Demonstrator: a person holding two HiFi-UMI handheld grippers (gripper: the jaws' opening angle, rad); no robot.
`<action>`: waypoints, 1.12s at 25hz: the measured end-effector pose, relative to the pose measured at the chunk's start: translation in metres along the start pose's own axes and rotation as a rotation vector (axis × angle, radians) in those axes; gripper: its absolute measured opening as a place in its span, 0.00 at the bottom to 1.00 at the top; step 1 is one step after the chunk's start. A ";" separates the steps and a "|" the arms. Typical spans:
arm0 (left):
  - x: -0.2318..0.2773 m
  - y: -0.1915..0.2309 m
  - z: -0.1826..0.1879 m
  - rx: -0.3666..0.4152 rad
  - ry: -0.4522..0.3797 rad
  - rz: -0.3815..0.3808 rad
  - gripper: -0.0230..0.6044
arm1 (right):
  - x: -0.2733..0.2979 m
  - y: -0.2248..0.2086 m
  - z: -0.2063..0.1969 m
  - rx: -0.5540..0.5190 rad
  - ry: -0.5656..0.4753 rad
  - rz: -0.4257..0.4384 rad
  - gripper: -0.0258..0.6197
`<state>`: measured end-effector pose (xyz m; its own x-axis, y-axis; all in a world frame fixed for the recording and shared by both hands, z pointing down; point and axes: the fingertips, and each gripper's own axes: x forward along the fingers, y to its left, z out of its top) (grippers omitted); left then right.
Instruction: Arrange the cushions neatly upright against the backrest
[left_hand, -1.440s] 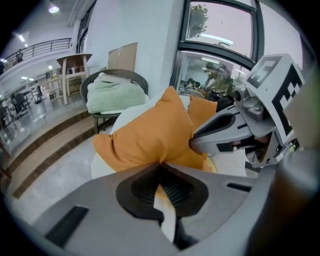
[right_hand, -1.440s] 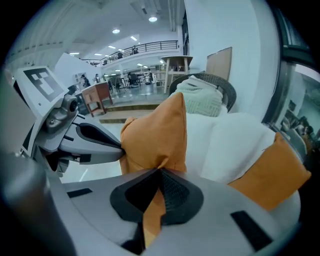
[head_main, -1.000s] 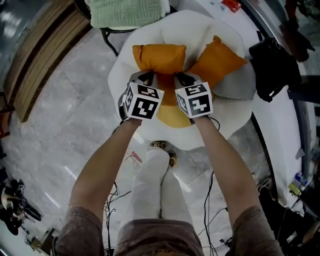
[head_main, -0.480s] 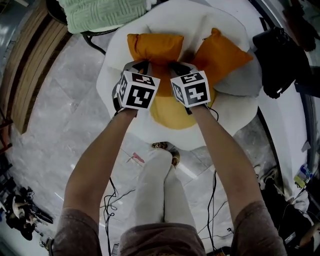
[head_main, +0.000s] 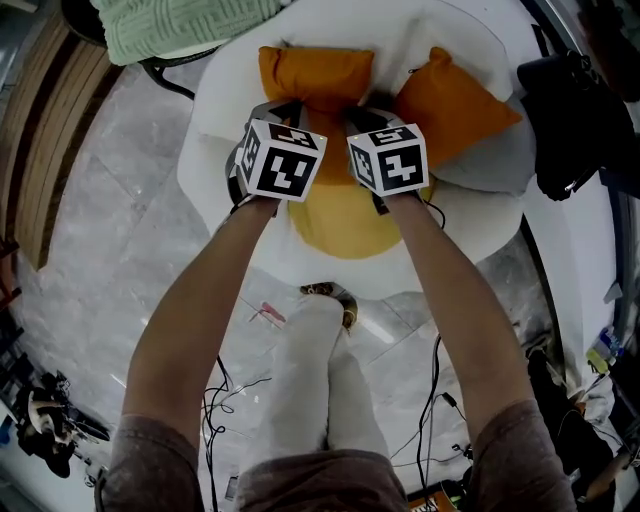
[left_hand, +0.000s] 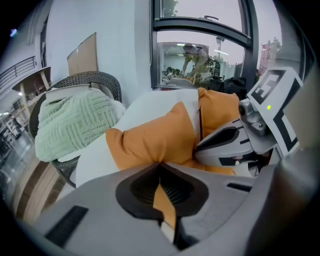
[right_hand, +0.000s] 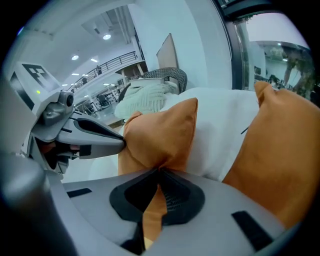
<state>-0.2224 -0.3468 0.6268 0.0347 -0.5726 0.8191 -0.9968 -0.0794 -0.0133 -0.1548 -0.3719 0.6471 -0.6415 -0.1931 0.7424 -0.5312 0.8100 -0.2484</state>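
Note:
An orange cushion (head_main: 315, 75) leans against the white backrest (head_main: 400, 35) of a round white chair with a yellow seat centre (head_main: 345, 225). My left gripper (head_main: 288, 110) is shut on its lower edge, with orange fabric (left_hand: 150, 142) pinched between the jaws (left_hand: 161, 192). My right gripper (head_main: 365, 115) holds the same cushion (right_hand: 160, 135) by its lower right edge; its jaws (right_hand: 157, 195) are opening slightly with fabric still between them. A second orange cushion (head_main: 455, 105) leans tilted at the right of the backrest, also in the right gripper view (right_hand: 280, 140).
A green knitted blanket (head_main: 180, 25) lies on a wicker chair behind and to the left. A black bag (head_main: 575, 110) rests on a white ledge at the right. A wooden bench (head_main: 40, 130) runs along the left. Cables (head_main: 235, 390) trail on the marble floor by the person's legs.
Both grippers have moved up and towards the backrest with the left cushion, which now stands higher against it. The second cushion has not moved.

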 end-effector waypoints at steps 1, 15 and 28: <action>0.002 0.000 -0.001 -0.005 -0.002 -0.001 0.05 | 0.002 0.000 -0.001 -0.006 0.000 0.002 0.09; 0.000 0.000 -0.002 -0.081 -0.021 0.022 0.12 | -0.011 -0.002 0.000 -0.042 0.003 -0.057 0.13; -0.094 -0.045 0.025 -0.209 -0.073 -0.022 0.04 | -0.120 0.032 0.029 0.007 -0.053 -0.020 0.07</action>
<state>-0.1794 -0.3094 0.5360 0.0542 -0.6308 0.7741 -0.9889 0.0737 0.1293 -0.1110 -0.3390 0.5322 -0.6590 -0.2388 0.7133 -0.5484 0.8015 -0.2384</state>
